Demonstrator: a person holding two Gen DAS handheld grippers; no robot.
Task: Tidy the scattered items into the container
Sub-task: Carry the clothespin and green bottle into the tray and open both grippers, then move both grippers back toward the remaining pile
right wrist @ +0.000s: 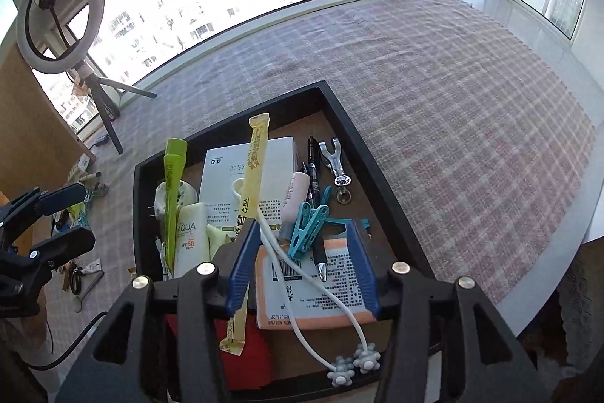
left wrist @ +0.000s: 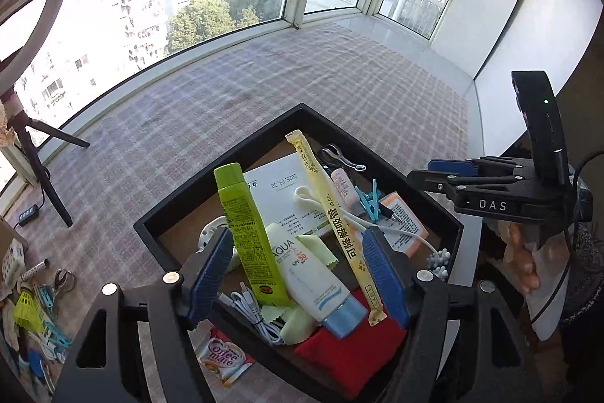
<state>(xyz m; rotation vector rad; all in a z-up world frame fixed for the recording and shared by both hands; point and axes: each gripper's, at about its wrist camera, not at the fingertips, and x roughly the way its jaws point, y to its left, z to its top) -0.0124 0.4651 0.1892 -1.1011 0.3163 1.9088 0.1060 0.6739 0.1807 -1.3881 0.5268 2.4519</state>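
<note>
**Both claws empty over the filled tray**

At far left, loose clips lie uncollected on the checked cloth. The left gripper gapes wide, holding nothing, above the black tray, likely after dropping something off. The right gripper hangs likewise parted and empty over the orange packet.

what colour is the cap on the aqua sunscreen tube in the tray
Light blue. The sunscreen tube's cap shows best in the left wrist view, at the tray's near end.

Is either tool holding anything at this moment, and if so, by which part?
Nothing is held: left tool and right tool both stand open above the tray.
</note>
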